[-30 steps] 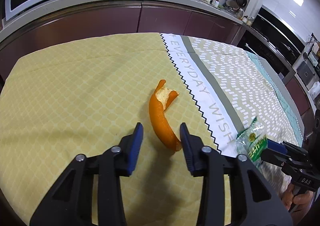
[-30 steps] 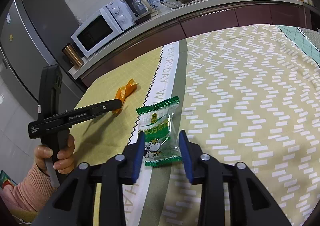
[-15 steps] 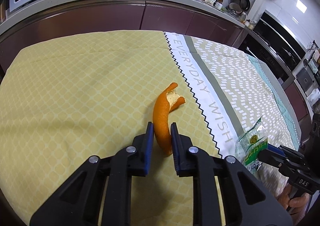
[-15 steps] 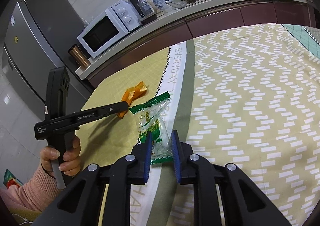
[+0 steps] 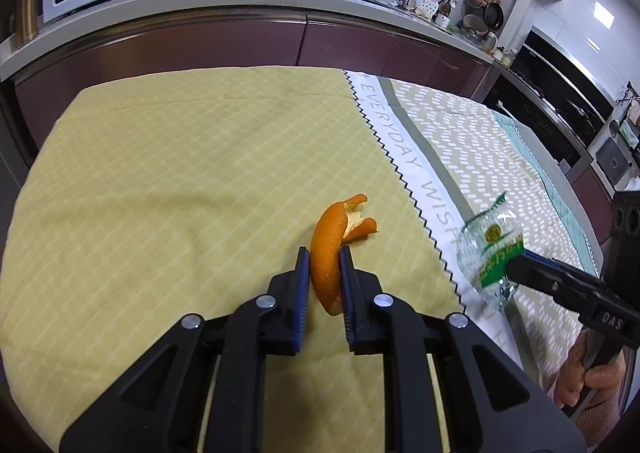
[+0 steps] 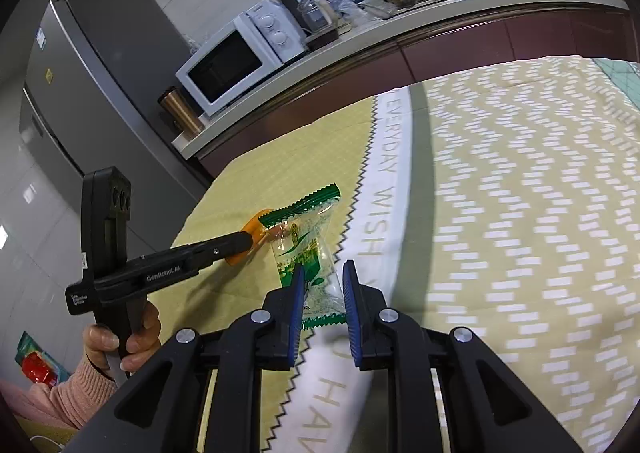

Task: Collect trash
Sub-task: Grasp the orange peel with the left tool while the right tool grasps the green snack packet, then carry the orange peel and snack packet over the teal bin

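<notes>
A curled orange peel (image 5: 329, 227) sits between the blue pads of my left gripper (image 5: 324, 252), whose jaws are closing and pressing on its lower half above the yellow side of the tablecloth (image 5: 160, 193). My right gripper (image 6: 324, 265) is shut on the bottom of a green and clear snack wrapper (image 6: 305, 231), which sticks up from its fingers over the white lettered band. In the right wrist view the left gripper (image 6: 251, 241) reaches in from the left with the peel (image 6: 256, 224) at its tip. The left wrist view has the right gripper (image 5: 515, 265) and wrapper (image 5: 490, 241) at right.
A kitchen counter (image 5: 280, 1) with a microwave (image 6: 240, 61), bottles and jars runs behind the table. A grey fridge (image 6: 92, 65) stands at left. A person's hands (image 6: 120, 337) hold both tools. A red packet (image 6: 38, 367) lies low at left.
My left gripper's jaws closed around the orange peel and carried it toward the camera's near side. The right gripper's jaws narrowed onto the wrapper, which now stands lifted off the cloth.
</notes>
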Tool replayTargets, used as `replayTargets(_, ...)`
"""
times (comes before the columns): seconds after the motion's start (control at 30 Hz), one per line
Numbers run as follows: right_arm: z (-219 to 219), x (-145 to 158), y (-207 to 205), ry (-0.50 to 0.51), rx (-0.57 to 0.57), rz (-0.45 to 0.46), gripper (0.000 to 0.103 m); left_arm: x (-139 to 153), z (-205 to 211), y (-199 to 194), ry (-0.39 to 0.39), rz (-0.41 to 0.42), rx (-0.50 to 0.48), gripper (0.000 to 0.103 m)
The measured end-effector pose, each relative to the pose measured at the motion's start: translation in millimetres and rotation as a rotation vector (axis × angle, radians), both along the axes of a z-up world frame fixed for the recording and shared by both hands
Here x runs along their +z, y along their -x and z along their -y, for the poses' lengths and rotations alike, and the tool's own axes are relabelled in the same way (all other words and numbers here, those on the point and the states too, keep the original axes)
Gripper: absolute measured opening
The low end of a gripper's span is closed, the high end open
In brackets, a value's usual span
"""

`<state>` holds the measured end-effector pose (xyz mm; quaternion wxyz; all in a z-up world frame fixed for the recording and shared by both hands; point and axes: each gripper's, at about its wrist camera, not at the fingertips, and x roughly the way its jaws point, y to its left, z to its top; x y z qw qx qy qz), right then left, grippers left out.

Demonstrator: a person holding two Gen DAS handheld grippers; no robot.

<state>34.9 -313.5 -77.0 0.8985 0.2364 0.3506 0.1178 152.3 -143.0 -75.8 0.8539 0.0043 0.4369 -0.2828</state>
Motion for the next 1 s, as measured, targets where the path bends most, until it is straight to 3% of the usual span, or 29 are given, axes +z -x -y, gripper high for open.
replayTargets(0.37, -25, -1, -7, -0.009, 0.063, -0.011, 0.018, -8, -36, 26, -0.045, 0.000, 0.006, 0.019)
replayTargets(0.63, -35, -5, -12, -0.016, 0.082, -0.031, 0.018, -13, -41, 26, -0.031, 0.001, 0.001, 0.021)
replayTargets(1.0, -41, -4, -16, -0.030, 0.092, -0.033, 0.018, -13, -45, 27, -0.016, 0.009, 0.028, 0.014)
